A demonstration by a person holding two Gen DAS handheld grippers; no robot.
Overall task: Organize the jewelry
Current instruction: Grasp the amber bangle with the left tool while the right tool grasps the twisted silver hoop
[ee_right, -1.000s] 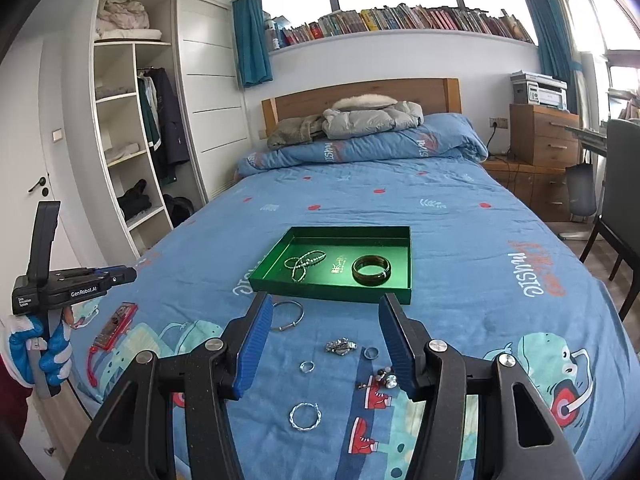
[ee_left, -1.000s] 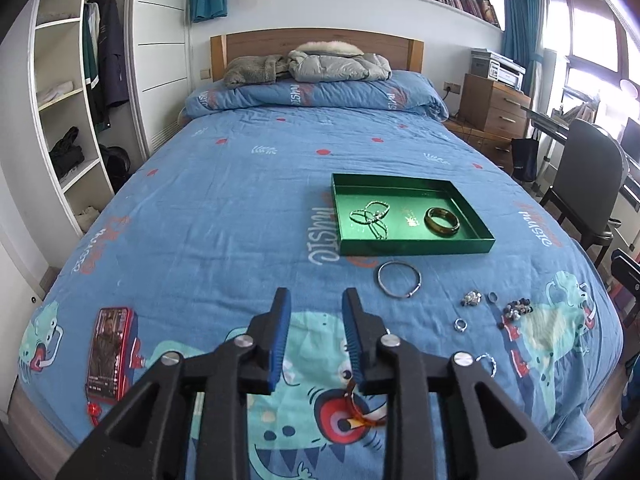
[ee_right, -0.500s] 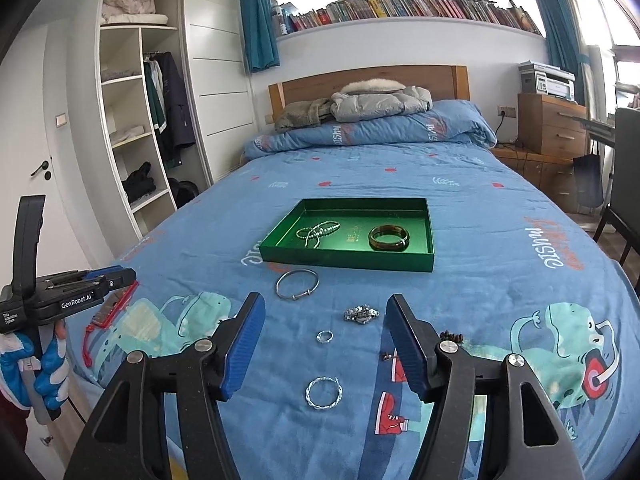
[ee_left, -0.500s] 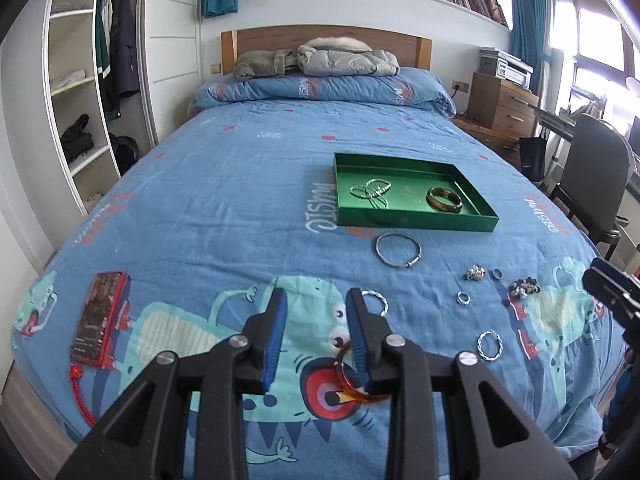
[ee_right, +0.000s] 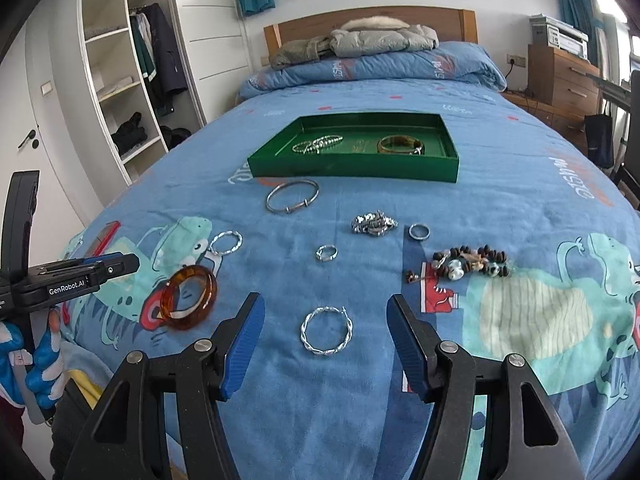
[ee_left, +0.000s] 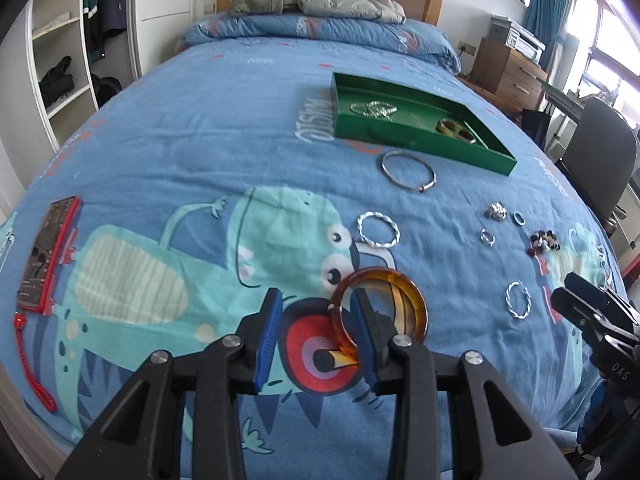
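An amber bangle lies on the blue bedspread, also in the right wrist view. My left gripper is open just above the bedspread, its right finger reaching into the bangle's ring. My right gripper is open and empty, with a twisted silver hoop between its fingers on the bedspread. A green tray farther up the bed holds a beaded chain and a brown bangle.
A silver bangle, a second twisted hoop, two small rings, a silver cluster and a bead bracelet lie loose. A red phone lies at the left edge. A chair stands right of the bed.
Both grippers have dropped lower and closer to the bedspread. My left gripper moved right to the amber bangle and opened wider. The right gripper came over the twisted hoop.
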